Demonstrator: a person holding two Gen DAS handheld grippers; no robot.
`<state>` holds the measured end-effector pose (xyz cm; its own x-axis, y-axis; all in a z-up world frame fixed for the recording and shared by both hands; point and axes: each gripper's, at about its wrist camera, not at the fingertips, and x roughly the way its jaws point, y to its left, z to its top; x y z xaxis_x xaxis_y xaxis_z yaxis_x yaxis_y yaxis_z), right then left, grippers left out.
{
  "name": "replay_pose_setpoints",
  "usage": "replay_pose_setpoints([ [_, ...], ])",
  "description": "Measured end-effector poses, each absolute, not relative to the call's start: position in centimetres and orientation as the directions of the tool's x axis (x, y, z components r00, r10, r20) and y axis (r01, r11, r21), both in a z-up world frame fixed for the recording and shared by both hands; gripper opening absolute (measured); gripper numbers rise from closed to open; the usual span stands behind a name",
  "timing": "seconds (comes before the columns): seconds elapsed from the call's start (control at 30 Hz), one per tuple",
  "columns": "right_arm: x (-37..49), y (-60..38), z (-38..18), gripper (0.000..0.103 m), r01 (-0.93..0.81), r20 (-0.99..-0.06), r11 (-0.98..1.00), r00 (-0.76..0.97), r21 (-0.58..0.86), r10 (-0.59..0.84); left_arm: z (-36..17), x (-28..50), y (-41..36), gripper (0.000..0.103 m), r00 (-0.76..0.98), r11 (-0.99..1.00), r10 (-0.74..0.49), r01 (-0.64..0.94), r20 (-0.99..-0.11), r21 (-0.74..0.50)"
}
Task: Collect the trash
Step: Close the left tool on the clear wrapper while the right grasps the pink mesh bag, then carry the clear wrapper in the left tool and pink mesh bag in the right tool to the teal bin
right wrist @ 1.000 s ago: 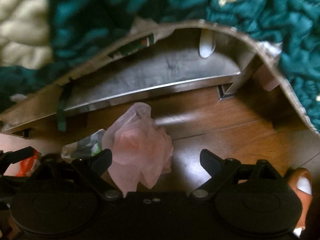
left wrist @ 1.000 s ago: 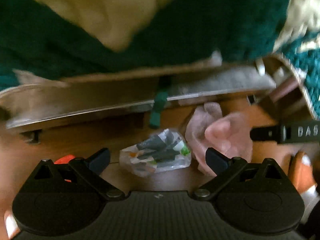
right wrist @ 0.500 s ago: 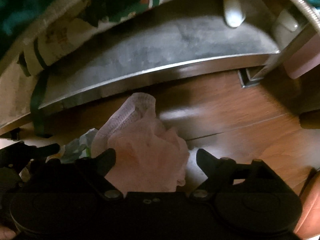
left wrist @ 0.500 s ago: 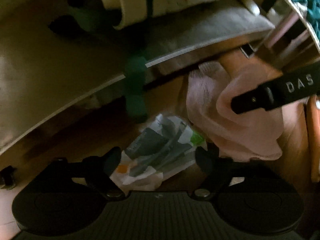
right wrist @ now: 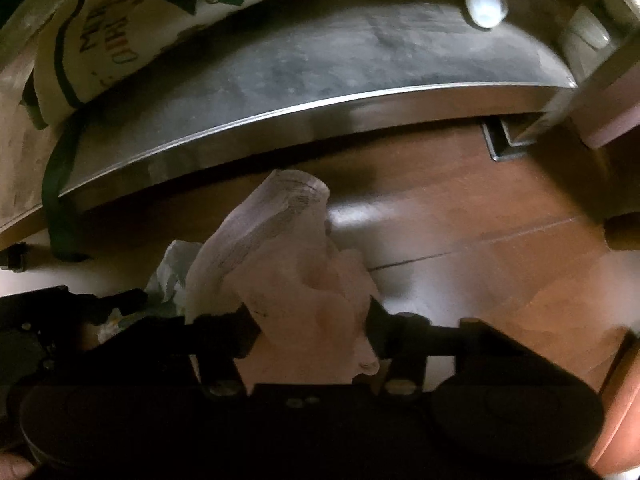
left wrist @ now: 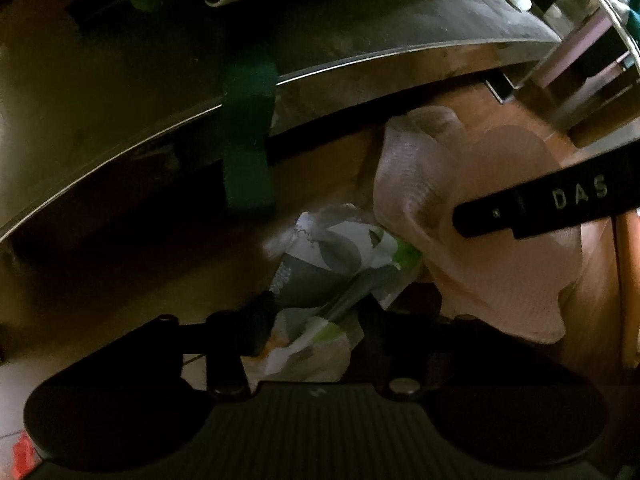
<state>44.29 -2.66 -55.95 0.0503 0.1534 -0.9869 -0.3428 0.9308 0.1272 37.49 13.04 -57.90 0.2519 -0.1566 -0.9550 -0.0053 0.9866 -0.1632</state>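
Left wrist view: we see our left gripper (left wrist: 312,320) pointing steeply down at a wooden floor (left wrist: 320,176). Its black jaws are closing around a crumpled white, grey and green plastic wrapper (left wrist: 340,276), which sits between them, glossy and creased; the pads appear to press its sides already. Just right of the wrapper, touching it, lies a soft pale pink sock (left wrist: 480,240) with a ribbed cuff. One black finger of the right gripper (left wrist: 540,204) crosses over the sock. Beyond the wrapper runs a curved, shiny metal base rail (left wrist: 360,76), with a dark green fabric strap (left wrist: 248,152) hanging over it.

Right wrist view: the right gripper (right wrist: 312,324) points straight down, its jaws closing on the pink sock, whose bunched knit fills the gap and bulges against both pads. The wrapper peeks out just left of the sock, at the left gripper. We judge both pieces lie low on the floor, hence the downward reach.
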Motion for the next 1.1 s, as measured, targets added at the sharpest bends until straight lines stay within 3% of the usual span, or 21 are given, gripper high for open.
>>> replay_pose_setpoints([
  [0.2, 43.3, -3.1, -54.6, 0.028, -0.333, -0.989, 0.938, 0.073, 0.099, 0.131, -56.9, 36.9, 12.5, 0.019, 0.242, 0.984, -0.17, -0.009, -0.955, -0.178],
  [0.6, 40.2, -7.0, -46.4, 0.021, -0.341, -0.988, 0.94, 0.143, 0.012, 0.064, -51.3, 34.3, 11.8, 0.018, 0.258, 0.97, -0.185, -0.107, -0.948, -0.218],
  [0.83, 36.9, -8.4, -34.3, 0.02, -0.362, -0.957, 0.932, 0.262, 0.018, 0.121, -41.5, 31.7, 10.4, 0.018, 0.332, 0.971, -0.188, -0.08, -0.924, -0.226],
  [1.1, 32.7, -11.6, -20.4, 0.02, -0.377, -0.879, 0.925, 0.425, 0.043, 0.214, -27.8, 28.6, 7.5, 0.018, 0.511, 0.969, -0.184, -0.05, -0.84, -0.242],
])
